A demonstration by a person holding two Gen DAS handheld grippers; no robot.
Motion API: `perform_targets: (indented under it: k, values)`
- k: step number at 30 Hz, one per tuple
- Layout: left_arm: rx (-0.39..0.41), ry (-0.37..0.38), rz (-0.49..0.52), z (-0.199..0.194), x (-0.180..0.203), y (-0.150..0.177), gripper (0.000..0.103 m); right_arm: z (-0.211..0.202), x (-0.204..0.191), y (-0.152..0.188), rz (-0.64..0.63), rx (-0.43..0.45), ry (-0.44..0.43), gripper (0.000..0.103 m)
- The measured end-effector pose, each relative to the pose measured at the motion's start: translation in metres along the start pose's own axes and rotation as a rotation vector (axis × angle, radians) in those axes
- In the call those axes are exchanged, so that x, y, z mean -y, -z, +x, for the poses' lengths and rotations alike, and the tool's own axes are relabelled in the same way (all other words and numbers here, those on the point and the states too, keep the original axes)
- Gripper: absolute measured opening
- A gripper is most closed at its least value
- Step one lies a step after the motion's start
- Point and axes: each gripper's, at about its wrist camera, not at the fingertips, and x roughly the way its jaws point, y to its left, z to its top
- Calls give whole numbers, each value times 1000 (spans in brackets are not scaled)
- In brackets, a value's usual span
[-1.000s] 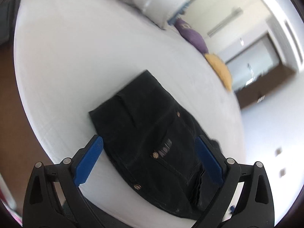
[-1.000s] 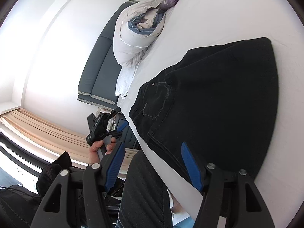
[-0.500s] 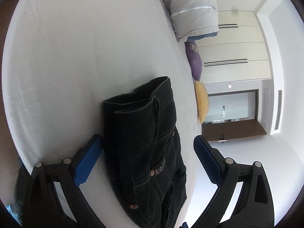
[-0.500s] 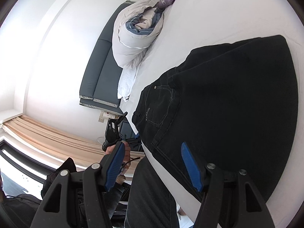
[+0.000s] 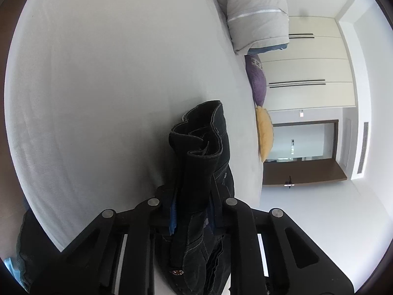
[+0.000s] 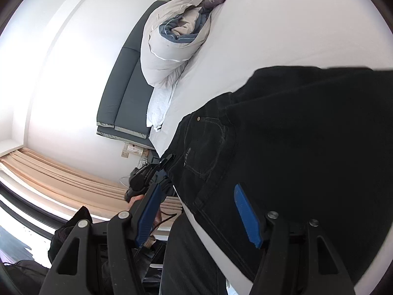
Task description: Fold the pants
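Two grippers, left gripper (image 5: 190, 209) jaws just closed on bunched black denim pants (image 5: 203, 172), right gripper (image 6: 196, 211) jaws wide.

pants (image 5: 203, 177): black denim, matt, coarse weave, pale stitching, small metal rivets. bed sheet (image 5: 110, 86): white cloth, matt, smooth with faint creases. duvet (image 6: 169, 56): pale quilted cloth, soft, blue-grey lining. left hand-held gripper (image 5: 191, 209): black matt plastic, blue pads, shiny metal pins. cushion (image 5: 258, 83): purple plush cloth. wardrobe doors (image 5: 314, 68): smooth cream panels.
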Motion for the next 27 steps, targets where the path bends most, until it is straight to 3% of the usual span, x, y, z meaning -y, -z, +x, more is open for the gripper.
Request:
perform_targets:
  k: [6, 8, 10, 16, 18, 21, 24, 27]
  values:
    - [31, -29, 146, -3, 49, 14, 16, 44, 7, -30, 40, -35, -1, 66]
    - [34, -38, 196, -2, 65, 19, 16, 64, 25, -34, 94, -79, 84, 66]
    - [39, -48, 255, -1, 83, 25, 16, 78, 38, -35, 117, -97, 170, 51]
    - [34, -59, 407, 10, 137, 51, 16, 78, 35, -34, 81, -71, 168, 52]
    - [31, -62, 472, 13, 158, 65, 16, 72, 35, -34, 111, -53, 151, 57]
    - [11, -74, 629, 21, 195, 100, 16, 52, 34, -31, 127, -5, 126, 67]
    - [-27, -90, 825, 34, 226, 150, 16, 30, 39, -26, 171, 24, 61, 67]
    - [-79, -101, 1035, 53, 244, 210, 16, 4, 49, -25, 227, 72, -13, 75]
